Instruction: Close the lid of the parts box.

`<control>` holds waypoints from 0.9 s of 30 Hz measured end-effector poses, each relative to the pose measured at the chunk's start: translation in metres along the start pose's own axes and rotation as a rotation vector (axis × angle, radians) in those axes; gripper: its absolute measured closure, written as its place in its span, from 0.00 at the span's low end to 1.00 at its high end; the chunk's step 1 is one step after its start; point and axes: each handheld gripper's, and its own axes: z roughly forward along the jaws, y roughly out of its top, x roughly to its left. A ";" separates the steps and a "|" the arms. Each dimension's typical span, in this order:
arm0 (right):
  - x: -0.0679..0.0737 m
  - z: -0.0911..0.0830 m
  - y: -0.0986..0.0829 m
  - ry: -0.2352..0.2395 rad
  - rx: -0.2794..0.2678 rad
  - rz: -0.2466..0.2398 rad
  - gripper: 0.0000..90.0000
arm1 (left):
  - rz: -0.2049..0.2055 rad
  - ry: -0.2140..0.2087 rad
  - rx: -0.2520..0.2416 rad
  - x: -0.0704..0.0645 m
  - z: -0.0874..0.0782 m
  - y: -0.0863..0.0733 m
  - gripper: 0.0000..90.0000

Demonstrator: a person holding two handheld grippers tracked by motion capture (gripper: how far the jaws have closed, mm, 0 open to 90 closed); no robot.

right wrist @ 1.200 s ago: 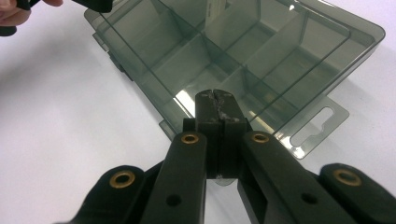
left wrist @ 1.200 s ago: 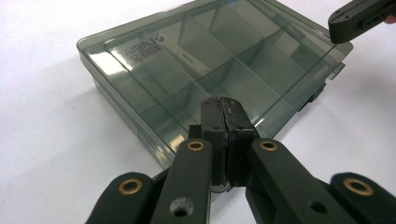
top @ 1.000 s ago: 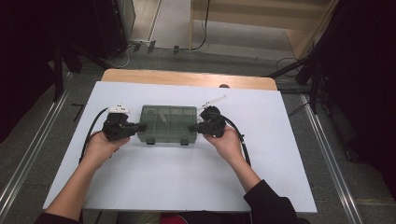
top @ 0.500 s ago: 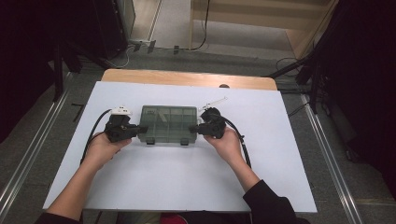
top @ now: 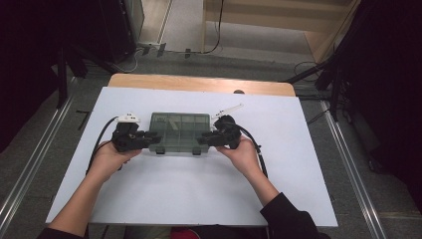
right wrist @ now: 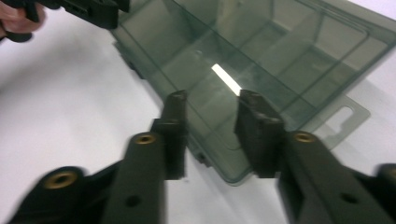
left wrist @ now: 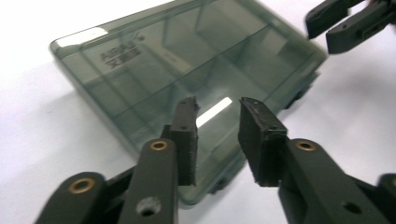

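Two hand-held grippers flank a smoky translucent compartment box (top: 179, 132): the left gripper (left wrist: 217, 123) and the right gripper (right wrist: 210, 121) both hover with jaws apart over its opposite ends, the closed box lying flat mid-table on the white table (top: 199, 194).

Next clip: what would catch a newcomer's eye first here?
A smoky see-through divided box, lid closed, lies mid-table on the white sheet. The left gripper and right gripper face it from either end, each with open jaws hovering over a corner. A hang tab sticks out from the box's edge in the right gripper view.
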 end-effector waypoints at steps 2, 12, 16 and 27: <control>0.001 -0.003 -0.002 0.012 -0.022 -0.016 0.59 | 0.000 -0.014 0.002 -0.004 -0.002 0.001 0.65; 0.009 -0.015 -0.011 0.029 -0.050 -0.046 0.43 | 0.013 -0.064 0.005 -0.021 -0.002 0.001 0.44; 0.011 -0.020 -0.016 0.046 -0.082 -0.058 0.38 | 0.022 -0.081 0.005 -0.025 -0.001 -0.002 0.39; 0.017 -0.024 -0.034 0.053 -0.112 -0.104 0.28 | 0.044 -0.066 -0.007 -0.035 0.001 -0.011 0.29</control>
